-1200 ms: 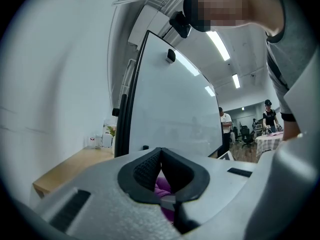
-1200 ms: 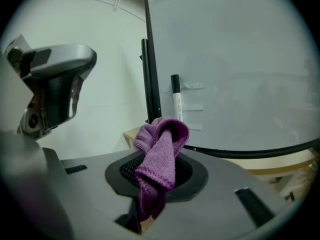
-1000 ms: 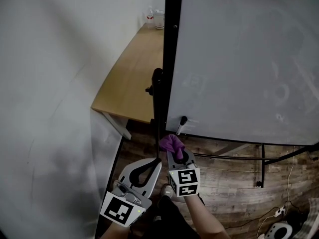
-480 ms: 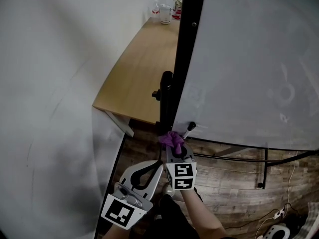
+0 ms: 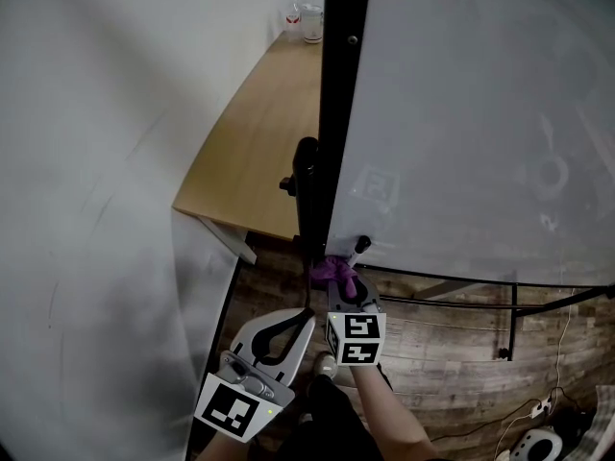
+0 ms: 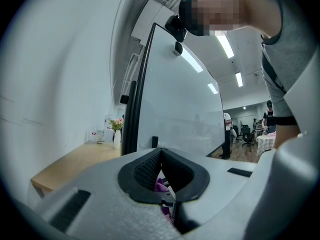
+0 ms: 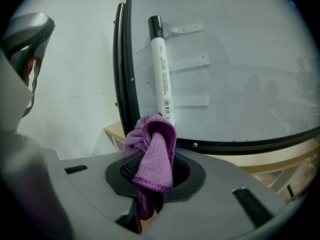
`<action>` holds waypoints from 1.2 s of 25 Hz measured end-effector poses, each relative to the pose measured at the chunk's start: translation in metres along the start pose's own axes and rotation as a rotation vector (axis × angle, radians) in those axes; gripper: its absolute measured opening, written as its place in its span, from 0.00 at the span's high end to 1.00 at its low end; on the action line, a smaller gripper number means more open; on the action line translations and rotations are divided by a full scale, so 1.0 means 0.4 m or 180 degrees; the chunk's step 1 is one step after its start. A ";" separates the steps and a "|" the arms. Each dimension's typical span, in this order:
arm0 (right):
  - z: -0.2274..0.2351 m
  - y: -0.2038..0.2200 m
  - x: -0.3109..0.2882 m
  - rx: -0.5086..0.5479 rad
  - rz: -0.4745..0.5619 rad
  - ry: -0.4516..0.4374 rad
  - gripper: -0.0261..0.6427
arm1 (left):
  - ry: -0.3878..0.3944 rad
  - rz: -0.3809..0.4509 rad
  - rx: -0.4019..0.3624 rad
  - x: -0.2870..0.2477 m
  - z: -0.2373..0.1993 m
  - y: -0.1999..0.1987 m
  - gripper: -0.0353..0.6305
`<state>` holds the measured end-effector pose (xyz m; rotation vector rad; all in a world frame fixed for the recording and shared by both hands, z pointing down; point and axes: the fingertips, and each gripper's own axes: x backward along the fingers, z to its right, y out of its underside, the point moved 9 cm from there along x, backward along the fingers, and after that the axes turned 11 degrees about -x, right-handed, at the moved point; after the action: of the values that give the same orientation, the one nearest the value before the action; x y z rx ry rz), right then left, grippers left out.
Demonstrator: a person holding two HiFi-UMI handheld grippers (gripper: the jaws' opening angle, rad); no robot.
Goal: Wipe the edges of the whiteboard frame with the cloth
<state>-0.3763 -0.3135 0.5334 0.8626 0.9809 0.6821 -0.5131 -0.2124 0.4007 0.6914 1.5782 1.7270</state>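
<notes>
The whiteboard (image 5: 461,113) stands upright in a black frame (image 5: 336,113). A purple cloth (image 5: 332,270) is bunched against the frame's lower left corner, and my right gripper (image 5: 342,288) is shut on it. In the right gripper view the cloth (image 7: 155,149) sticks out of the jaws just below the frame's corner (image 7: 127,84). A white marker (image 7: 161,69) with a black cap rests on the board above it. My left gripper (image 5: 304,313) hangs lower left of the cloth, shut on nothing. In its own view the left gripper (image 6: 161,154) points at the frame's edge (image 6: 142,94).
A wooden table (image 5: 259,152) stands left of the board against the white wall, with glasses (image 5: 303,17) at its far end and a vase of flowers (image 6: 116,134). A black stand post (image 5: 306,190) rises beside the frame. Cables and a device (image 5: 538,440) lie on the wooden floor.
My right gripper has pushed the cloth forward from below the board up against the frame's lower left corner. The left gripper has stayed where it was.
</notes>
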 end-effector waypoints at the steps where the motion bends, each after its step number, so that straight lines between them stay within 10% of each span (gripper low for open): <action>1: 0.008 0.000 0.004 -0.0005 0.0015 0.0024 0.87 | 0.0017 -0.0002 -0.0007 -0.003 0.004 0.000 0.92; 30: 0.320 -0.039 0.169 0.0215 0.0110 0.0362 0.87 | 0.0022 0.0188 -0.0305 0.010 0.311 -0.038 0.92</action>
<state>-0.2309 -0.3052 0.5288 0.9094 1.0983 0.7375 -0.4174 -0.1313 0.4002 0.6912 1.4825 1.8371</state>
